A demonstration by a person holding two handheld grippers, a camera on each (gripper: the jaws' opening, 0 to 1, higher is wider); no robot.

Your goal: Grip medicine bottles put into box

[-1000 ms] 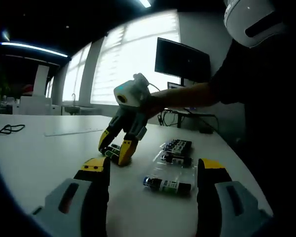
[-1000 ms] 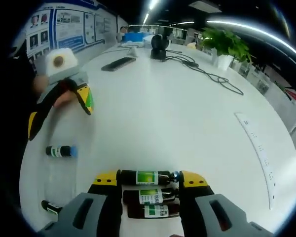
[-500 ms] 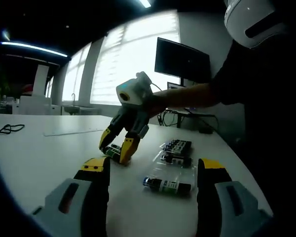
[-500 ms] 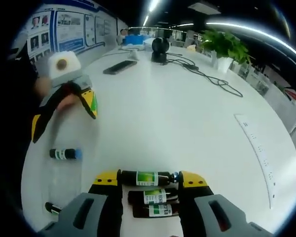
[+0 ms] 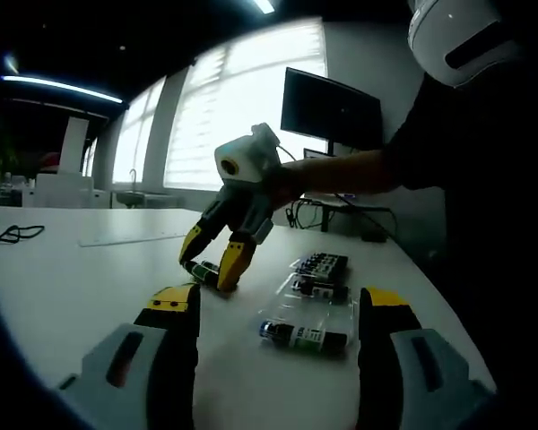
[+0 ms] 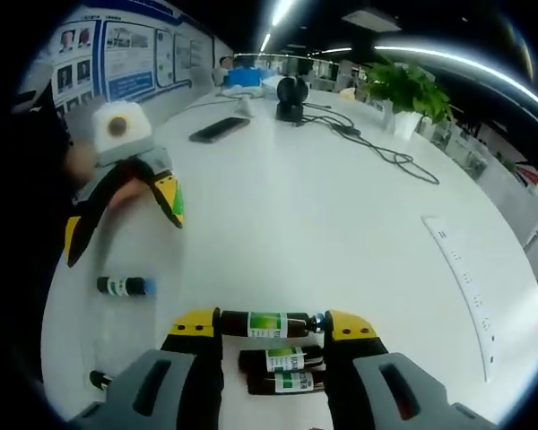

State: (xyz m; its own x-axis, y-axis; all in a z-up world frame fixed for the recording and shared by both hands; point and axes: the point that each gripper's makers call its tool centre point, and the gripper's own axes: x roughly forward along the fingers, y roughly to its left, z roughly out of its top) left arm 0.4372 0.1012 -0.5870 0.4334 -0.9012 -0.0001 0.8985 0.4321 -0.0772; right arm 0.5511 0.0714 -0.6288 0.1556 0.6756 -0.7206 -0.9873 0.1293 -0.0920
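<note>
Our right tongs (image 6: 271, 324), at bottom centre, pinched a brown bottle (image 6: 267, 322); our left tongs (image 5: 279, 309) hung spread above the table (image 6: 323, 215).

Small dark brown bottles with green-and-white labels, all on their sides on the white table. One (image 6: 267, 322) sits crosswise, two more (image 6: 282, 360) right behind it. A blue-capped one (image 6: 124, 286) lies apart to the left, on the clear box (image 5: 316, 300).
</note>
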